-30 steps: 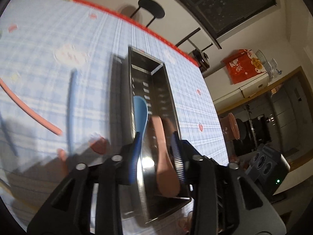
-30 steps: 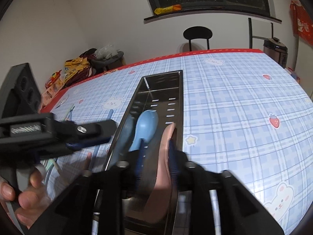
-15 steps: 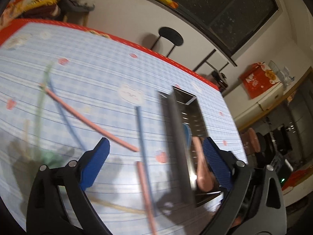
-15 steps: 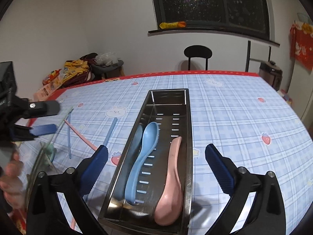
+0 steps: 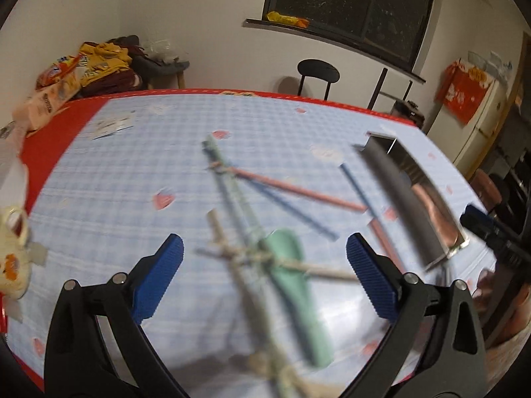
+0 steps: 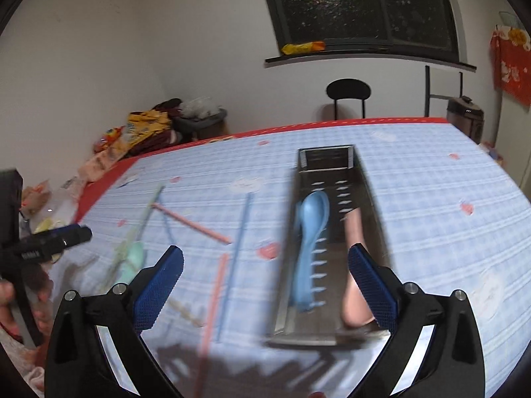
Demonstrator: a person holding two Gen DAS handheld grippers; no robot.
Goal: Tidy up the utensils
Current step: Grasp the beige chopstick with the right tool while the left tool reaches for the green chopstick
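**Checked tablecloth, both spoons delivered**

Both grippers now gape empty: left gripper [image 5: 264, 275] swings over the green spoon [image 5: 293, 293] among scattered chopsticks, right gripper [image 6: 265, 285] backs off the steel tray [image 6: 374, 195], blue spoon [image 6: 310, 232] and pink spoon [image 6: 353, 265] inside.

A blue checked tablecloth [image 6: 415, 199] with a red border covers the table. Behind it a black chair [image 6: 347, 91] stands against the white wall, below a dark window [image 6: 365, 6]. An orange packet [image 6: 302, 46] lies on the sill. Snack bags [image 5: 63, 76] pile in the left corner, and a rice cooker [image 6: 464, 116] stands at right.
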